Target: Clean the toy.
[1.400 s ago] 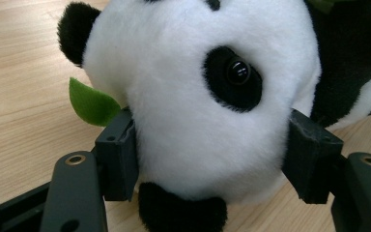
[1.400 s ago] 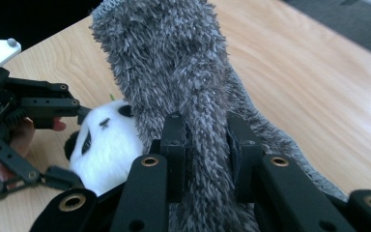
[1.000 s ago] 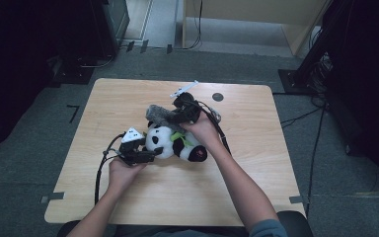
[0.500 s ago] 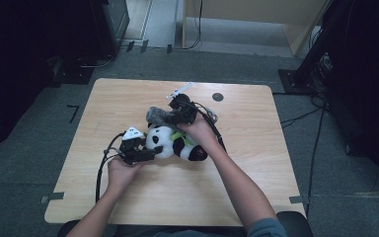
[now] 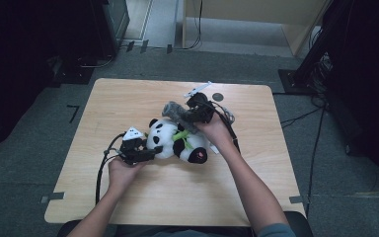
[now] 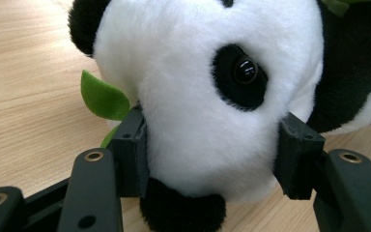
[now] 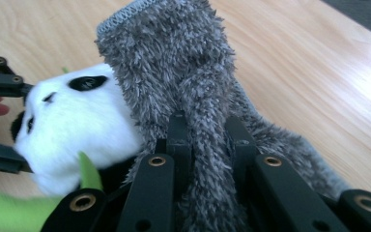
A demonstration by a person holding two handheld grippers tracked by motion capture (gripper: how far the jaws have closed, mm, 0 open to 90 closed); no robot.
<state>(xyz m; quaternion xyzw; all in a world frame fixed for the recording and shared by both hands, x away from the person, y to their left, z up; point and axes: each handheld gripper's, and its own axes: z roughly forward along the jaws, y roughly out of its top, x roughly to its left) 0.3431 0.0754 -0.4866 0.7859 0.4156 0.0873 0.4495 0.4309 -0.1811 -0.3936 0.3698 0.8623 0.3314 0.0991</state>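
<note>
A plush panda (image 5: 175, 142) lies on its side near the middle of the wooden desk (image 5: 128, 98), its white head toward the person's left and its black-and-white body toward the right, with green felt leaves (image 5: 181, 137) at its chest. The left tongs (image 5: 147, 154) sit at the panda's head; in the left gripper view the two black pads press into the white fur on either side of the muzzle (image 6: 207, 121), just under the dark eye patch, so the left tongs (image 6: 212, 154) grip the head, their jaws having just been closing around it. A green leaf (image 6: 104, 96) pokes out beside the left pad, against the desk (image 6: 29, 72). The right tongs (image 5: 191, 114) are above the panda's body, toward the far side of the desk, and are clamped on a fuzzy grey cloth (image 5: 175, 109) that lies across the toy's upper side. In the right gripper view the grey cloth (image 7: 174, 63) rises between the two nearly touching jaws of the right tongs (image 7: 207, 140), pinched into a fold, the jaws having just been closing on it; the panda's white head (image 7: 77, 125) shows to the left behind it, with the other tongs holding it at the edge of the picture. The person's hands (image 5: 123, 173) hold both grippers from the near side.
</note>
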